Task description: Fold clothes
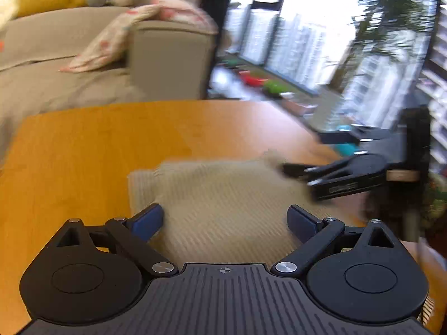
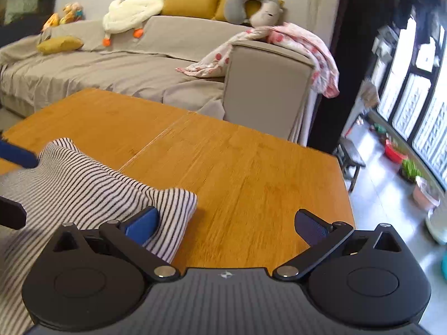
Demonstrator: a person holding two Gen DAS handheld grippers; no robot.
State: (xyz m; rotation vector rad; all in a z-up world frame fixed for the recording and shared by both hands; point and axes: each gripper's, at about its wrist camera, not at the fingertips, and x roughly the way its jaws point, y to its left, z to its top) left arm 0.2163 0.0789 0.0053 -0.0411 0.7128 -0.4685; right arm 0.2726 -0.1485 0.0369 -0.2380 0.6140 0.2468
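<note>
Garment: striped knit top [image 2: 83, 184], black on white, lay folded into a thick stack on the near left part of the wooden table [image 2: 251, 173]; in the blurred left wrist view the same cloth [image 1: 218, 195] read as beige ribbing.
Left gripper [image 1: 225, 220]: fingers spread wide, nothing between the blue pads, poised just over the middle of the stack; whether it touched the cloth could not be told.
Right gripper [image 2: 226, 223]: fingers spread wide and empty; its left pad [image 2: 142, 224] sat at the stack's right corner, its right pad over bare wood. From the left wrist view it [image 1: 296, 171] appeared at the stack's far right corner.
Progress: judged late; the top looked already doubled into a compact bundle with a rounded folded edge toward the table's middle. Remaining, by judgement: perhaps a last smoothing or squaring, then any further garment; none other showed on the table.
Edges: the stack sat well inside the far edge and well apart from the right edge.
Open room: bare wood ran from the stack to the far and right edges.
Beyond the table: grey sofa [image 2: 111, 64] with a spotted pink blanket [image 2: 301, 44] on its arm, past the far edge.
</note>
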